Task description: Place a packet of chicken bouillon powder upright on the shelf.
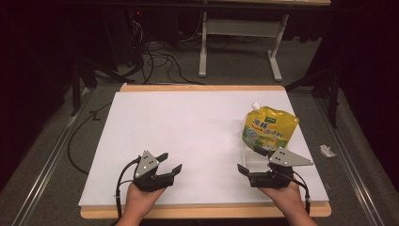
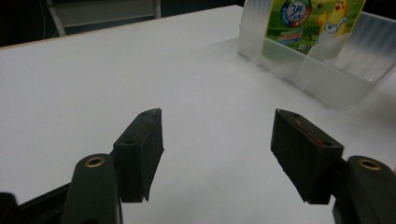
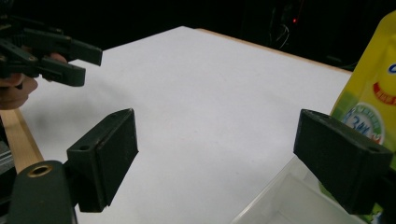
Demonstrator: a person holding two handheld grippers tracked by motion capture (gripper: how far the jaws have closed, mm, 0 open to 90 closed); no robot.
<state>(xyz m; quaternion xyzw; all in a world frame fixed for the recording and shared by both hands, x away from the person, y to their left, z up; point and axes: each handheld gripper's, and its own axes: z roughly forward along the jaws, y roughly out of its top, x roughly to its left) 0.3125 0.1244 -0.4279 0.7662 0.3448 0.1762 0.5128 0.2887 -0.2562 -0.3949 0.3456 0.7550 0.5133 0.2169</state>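
One yellow refill pouch (image 1: 269,128) with a white spout stands near the table's right edge, seen from the high view, its lower part set in one clear plastic container (image 1: 254,157) whose outline is hard to make out against the white table (image 1: 188,136). Two grippers sit near the front edge: the left gripper (image 1: 170,163) toward the front-left corner, the right gripper (image 1: 248,161) toward the front-right, just beside the container. Both have their fingers spread, released, grasping nothing. Two hands enter from the bottom, cut off at the wrists. One small crumpled white scrap (image 1: 326,150) lies off the table beyond its right edge. Cables and one pale frame stand on the dark floor behind.

In the left gripper view, the two black fingers (image 2: 140,151) stand well apart over bare white table. The clear container (image 2: 322,70) sits at upper right with the pouch (image 2: 313,21) inside it; the pouch's top is cut off, and its print is only partly readable.

In the right gripper view, two fingers (image 3: 105,156) gape wide. The yellow pouch (image 3: 373,93) is cropped at the right edge, partly hidden behind the right-hand finger; one corner of the container (image 3: 280,198) shows below. The left gripper (image 3: 79,65) appears at upper left, released, with part of a hand behind it.
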